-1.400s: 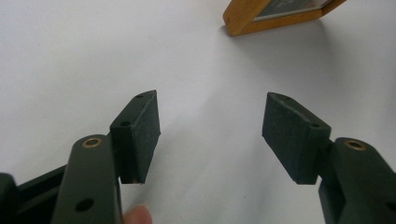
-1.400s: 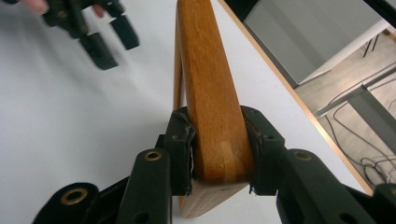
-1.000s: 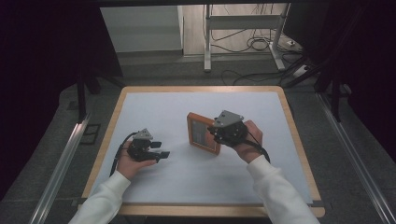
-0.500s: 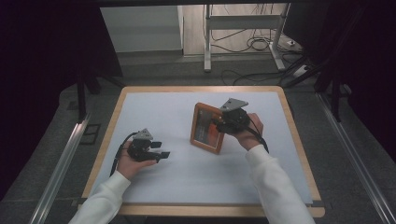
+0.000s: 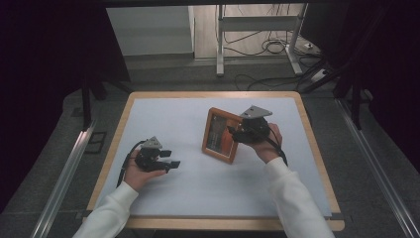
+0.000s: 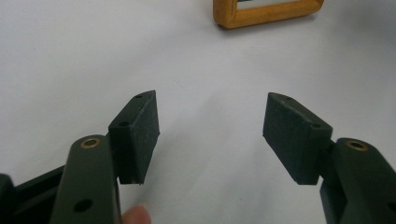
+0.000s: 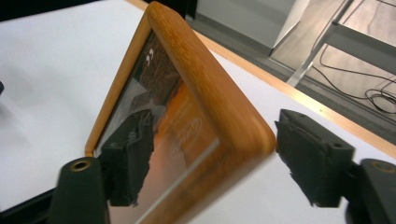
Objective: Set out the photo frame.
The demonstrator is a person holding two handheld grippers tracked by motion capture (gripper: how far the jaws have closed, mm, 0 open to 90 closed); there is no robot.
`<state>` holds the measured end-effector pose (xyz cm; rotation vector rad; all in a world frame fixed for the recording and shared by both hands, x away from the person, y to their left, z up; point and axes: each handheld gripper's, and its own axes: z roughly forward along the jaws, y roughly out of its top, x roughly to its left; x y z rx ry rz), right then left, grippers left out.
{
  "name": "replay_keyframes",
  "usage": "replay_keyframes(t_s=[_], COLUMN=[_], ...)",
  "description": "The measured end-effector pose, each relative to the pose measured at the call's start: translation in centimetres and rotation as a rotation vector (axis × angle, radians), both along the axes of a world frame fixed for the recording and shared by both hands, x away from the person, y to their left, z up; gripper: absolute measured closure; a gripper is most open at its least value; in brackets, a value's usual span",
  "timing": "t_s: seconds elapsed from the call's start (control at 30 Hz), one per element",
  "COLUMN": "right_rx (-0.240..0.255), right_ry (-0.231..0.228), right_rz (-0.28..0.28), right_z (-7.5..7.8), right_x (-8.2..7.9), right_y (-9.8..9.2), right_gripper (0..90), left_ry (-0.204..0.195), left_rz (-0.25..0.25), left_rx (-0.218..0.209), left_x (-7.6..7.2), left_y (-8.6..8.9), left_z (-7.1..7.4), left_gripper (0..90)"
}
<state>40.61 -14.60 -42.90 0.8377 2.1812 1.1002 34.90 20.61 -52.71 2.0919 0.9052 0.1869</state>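
A wooden picture frame (image 5: 218,136) with a glass front stands tilted on its edge on the white table mat (image 5: 198,198), right of centre. My right gripper (image 5: 234,132) reaches around the frame's upper right edge. In the right gripper view the frame's corner (image 7: 210,98) lies between the jaws, with a gap to the right pad (image 7: 310,156). These jaws have just been opening, so my right gripper (image 7: 215,158) is open. My left gripper (image 5: 171,162) rests in a hand on the mat at the left, open and holding nothing (image 6: 210,135); the frame's lower edge (image 6: 266,11) shows far ahead of it.
The table has a wooden rim (image 5: 213,94). Beyond its far side stand a metal rack's legs (image 5: 218,44), with cables (image 5: 272,47) on the floor. Metal rails (image 5: 64,173) run along both sides of the table.
The frame has been raised from lying flat to standing tilted on edge. The right hand moved up and right with it, and its jaws opened. The left hand stayed put.
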Motion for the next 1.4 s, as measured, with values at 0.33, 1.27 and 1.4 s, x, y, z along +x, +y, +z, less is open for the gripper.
replay_keyframes(t_s=[0.33,1.27,1.4], right_rx=[0.084,-0.032,-0.041], right_ry=[0.054,0.206,0.199], right_rz=[-0.029,0.075,0.067], right_z=[-2.3,-9.0,-9.0], right_x=[-4.7,-5.0,-4.9], right_y=[-2.9,0.7,0.3], right_gripper=[32.4,89.7,89.8], left_ry=[-0.003,-0.01,-0.014], left_rz=[0.002,0.009,0.006], left_rx=[-0.006,0.003,0.005], left_x=[-0.2,-0.9,-1.0], left_y=[0.1,0.2,0.1], left_z=[0.3,0.3,0.3], left_gripper=[35.6,35.5,35.5])
